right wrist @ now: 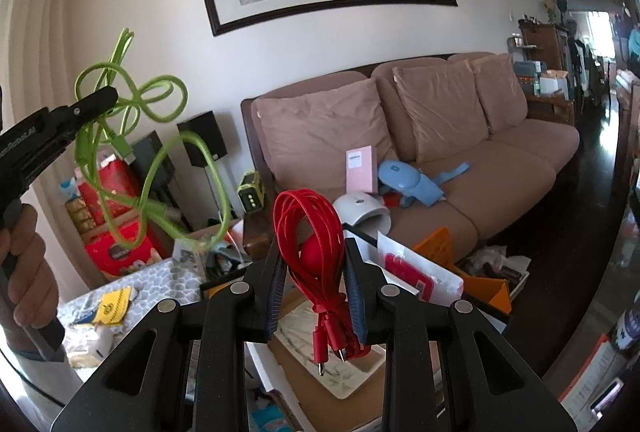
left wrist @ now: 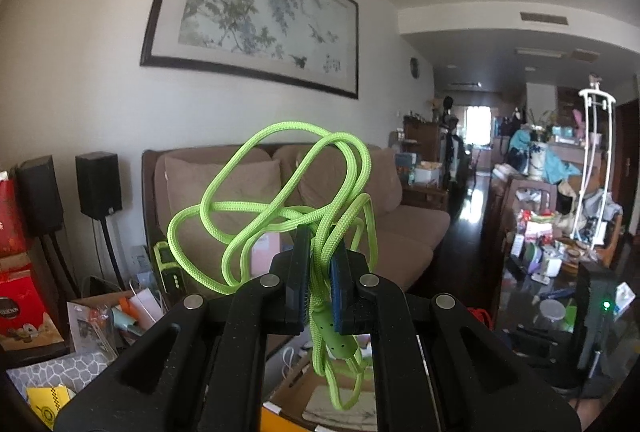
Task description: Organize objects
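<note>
My left gripper [left wrist: 320,272] is shut on a bright green braided cable [left wrist: 280,200], held up in the air; its loops rise above the fingers and its ends hang below. In the right wrist view the same left gripper [right wrist: 108,96] shows at the upper left with the green cable [right wrist: 136,152] dangling from it. My right gripper [right wrist: 314,272] is shut on a coiled red flat cable [right wrist: 308,228], whose plug ends hang below the fingers.
A brown sofa [right wrist: 460,152] stands against the wall, bearing a pink box [right wrist: 362,170], a blue device [right wrist: 412,182] and a white dome lamp [right wrist: 362,212]. Below lie open cardboard boxes [right wrist: 328,384] and clutter. Black speakers [left wrist: 98,184] stand left. A crowded glass table [left wrist: 552,272] is right.
</note>
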A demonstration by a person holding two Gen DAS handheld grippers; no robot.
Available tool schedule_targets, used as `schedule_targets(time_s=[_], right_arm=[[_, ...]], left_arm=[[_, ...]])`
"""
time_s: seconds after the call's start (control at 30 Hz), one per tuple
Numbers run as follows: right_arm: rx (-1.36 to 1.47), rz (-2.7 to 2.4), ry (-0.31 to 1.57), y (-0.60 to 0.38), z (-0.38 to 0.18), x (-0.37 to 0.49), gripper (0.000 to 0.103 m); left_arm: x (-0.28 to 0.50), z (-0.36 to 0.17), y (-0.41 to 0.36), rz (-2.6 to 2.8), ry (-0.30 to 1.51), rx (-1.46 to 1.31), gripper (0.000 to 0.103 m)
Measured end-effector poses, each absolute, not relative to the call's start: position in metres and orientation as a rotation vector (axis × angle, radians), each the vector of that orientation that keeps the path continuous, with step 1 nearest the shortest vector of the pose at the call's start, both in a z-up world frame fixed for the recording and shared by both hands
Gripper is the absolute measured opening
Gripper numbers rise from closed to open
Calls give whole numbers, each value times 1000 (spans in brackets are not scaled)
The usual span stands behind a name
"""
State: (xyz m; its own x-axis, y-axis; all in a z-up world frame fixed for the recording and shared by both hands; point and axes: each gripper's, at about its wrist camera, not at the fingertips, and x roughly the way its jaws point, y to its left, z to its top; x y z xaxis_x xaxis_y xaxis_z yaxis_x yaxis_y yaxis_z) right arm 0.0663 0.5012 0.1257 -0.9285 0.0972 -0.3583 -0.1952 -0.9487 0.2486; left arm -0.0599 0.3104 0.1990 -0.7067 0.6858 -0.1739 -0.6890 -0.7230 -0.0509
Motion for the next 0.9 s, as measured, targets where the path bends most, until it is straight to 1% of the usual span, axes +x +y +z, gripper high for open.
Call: schedule_targets(time_s=[0.3, 0.67, 0.9], right_arm=[[-524, 2894, 453, 510, 120, 65, 27], [-547, 2884, 481, 512, 117, 63, 27], [-554, 2874, 492, 515, 114, 64, 27]], left_arm=[[-64, 189, 307, 2371, 19, -287, 8], [-53, 181, 324, 2356, 72, -310, 8], [-60, 174, 332, 2345, 71, -366, 8]])
